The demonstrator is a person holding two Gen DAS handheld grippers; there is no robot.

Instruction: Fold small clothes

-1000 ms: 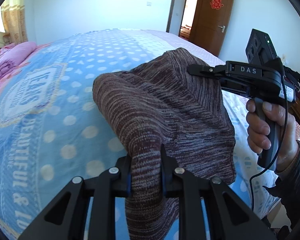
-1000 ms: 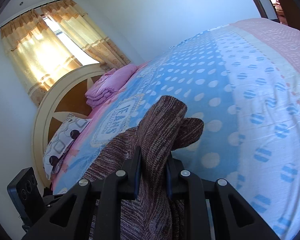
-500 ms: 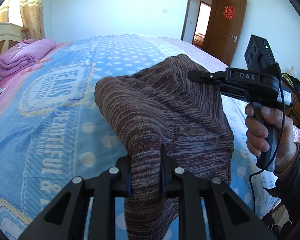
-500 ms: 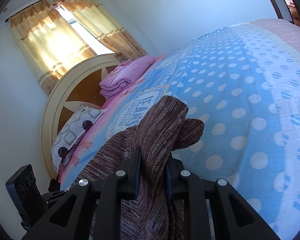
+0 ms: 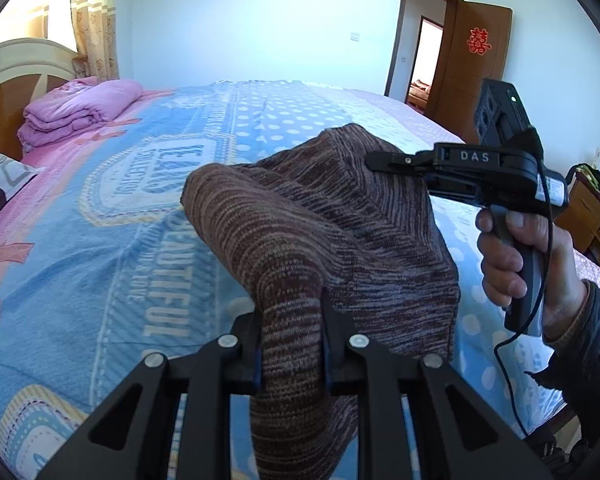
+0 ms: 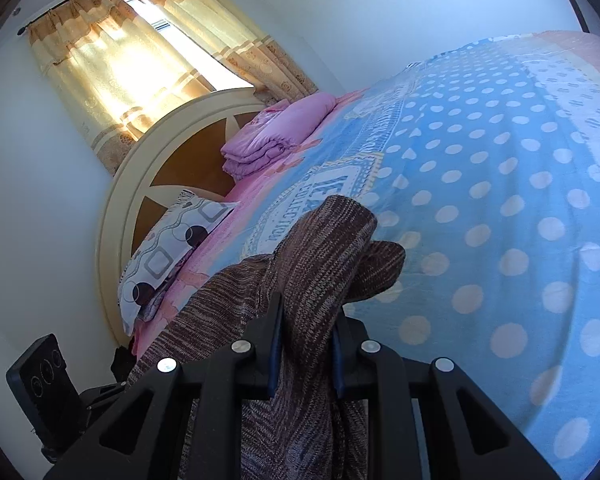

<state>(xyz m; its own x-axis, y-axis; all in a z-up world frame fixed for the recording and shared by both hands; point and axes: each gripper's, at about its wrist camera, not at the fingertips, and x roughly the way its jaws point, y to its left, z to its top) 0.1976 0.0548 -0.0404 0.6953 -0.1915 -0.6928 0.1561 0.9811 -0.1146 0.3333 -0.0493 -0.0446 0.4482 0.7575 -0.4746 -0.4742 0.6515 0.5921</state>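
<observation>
A brown striped knit garment hangs in the air above the bed, held between both grippers. My left gripper is shut on one edge of it, low in the left wrist view. My right gripper shows in that view at the right, clamped on the far edge, with a hand on its handle. In the right wrist view my right gripper is shut on the garment, which bunches up over the fingers and drapes down to the left.
The bed has a blue dotted cover with lettering. A folded pink quilt and a patterned pillow lie by the round headboard. An open wooden door is at the far right. A curtained window is behind the headboard.
Both grippers have swung left with the garment still held; the headboard, quilt and pillow have come further into view. The grips have not changed.
</observation>
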